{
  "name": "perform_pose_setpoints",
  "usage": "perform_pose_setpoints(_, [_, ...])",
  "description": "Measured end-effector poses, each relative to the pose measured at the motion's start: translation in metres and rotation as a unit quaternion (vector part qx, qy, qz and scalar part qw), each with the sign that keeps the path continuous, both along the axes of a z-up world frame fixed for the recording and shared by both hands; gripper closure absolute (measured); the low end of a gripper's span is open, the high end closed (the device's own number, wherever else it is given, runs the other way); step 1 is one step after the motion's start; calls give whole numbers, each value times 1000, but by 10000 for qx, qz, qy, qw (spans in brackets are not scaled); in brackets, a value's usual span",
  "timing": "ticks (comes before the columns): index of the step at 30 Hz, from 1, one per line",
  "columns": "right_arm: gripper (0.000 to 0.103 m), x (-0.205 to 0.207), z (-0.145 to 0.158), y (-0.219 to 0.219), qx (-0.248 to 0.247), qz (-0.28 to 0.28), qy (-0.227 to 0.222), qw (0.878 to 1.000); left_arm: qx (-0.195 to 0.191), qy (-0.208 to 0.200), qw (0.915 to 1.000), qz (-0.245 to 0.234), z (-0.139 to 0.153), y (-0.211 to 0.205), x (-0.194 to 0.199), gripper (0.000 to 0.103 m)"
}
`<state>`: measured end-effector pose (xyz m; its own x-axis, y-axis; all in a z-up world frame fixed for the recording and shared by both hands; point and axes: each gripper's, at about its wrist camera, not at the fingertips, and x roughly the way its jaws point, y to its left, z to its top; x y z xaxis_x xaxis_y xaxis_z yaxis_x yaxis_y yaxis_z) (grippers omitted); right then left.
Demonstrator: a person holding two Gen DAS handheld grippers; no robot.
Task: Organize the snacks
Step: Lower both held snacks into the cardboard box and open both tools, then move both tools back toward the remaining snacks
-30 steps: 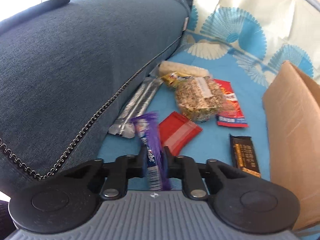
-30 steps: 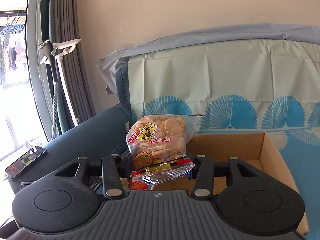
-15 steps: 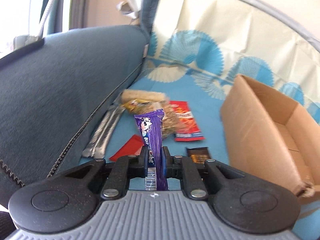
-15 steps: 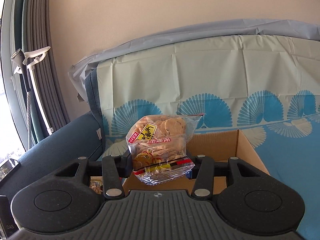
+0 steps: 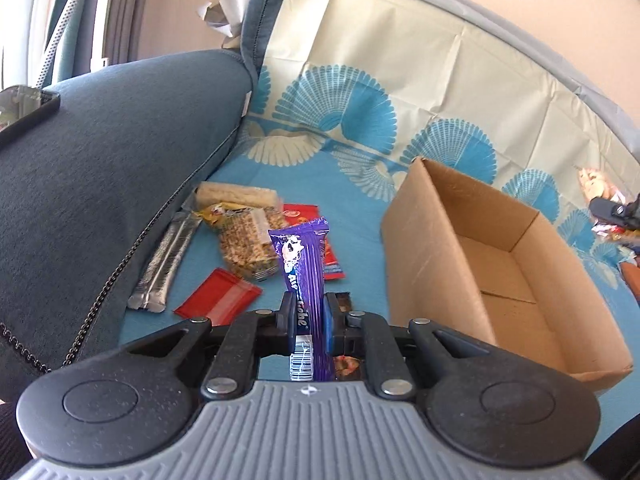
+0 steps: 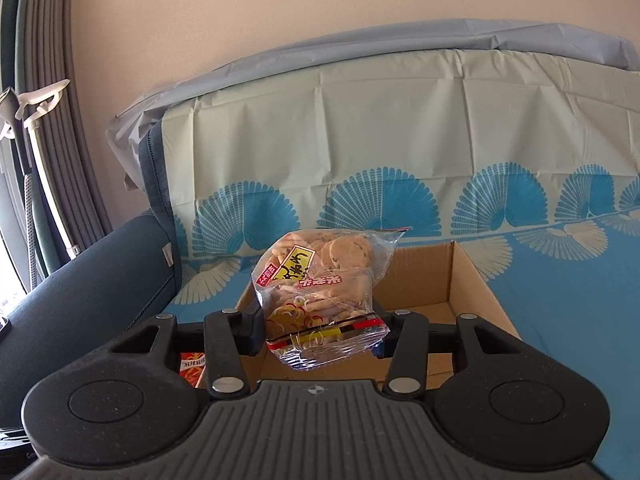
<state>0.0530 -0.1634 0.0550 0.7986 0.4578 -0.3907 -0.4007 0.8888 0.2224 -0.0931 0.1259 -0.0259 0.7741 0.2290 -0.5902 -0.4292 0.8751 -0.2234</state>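
Left gripper (image 5: 307,322) pinches purple foil chocolate bar (image 5: 303,276) upright beside open brown cardboard box (image 5: 476,276), right gripper (image 6: 320,332) pinches clear cracker bag (image 6: 322,280) just above it; best lower each inside before releasing, one gripper then the other.

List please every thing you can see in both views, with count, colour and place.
Cardboard box: 1, brown, open, on the blue sheet.
Purple candy bar: 1, in left gripper.
Clear bag of rice crackers: 1, beige contents, in right gripper.
Loose snack packets: several, red, silver, yellow, left of box.
Sofa armrest: 1, dark blue, left.
Phone: 1, black, on armrest.
Left gripper: shut.
Right gripper: shut.
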Motion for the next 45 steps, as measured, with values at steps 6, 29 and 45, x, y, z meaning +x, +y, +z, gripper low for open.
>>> perform_pose_setpoints(6, [54, 7, -6, -6, -137, -246, 130, 9995, -10, -305, 9991, -279, 32, -21, 14, 89])
perform_pose_setpoints(29, [28, 15, -12, -16, -347, -574, 383, 9970, -249, -681, 9873, -1412, 71, -109, 87, 38])
perform_pose_setpoints(45, [28, 17, -13, -19, -267, -672, 444, 9964, -1044, 436, 9872, -1121, 6, -86, 68, 59])
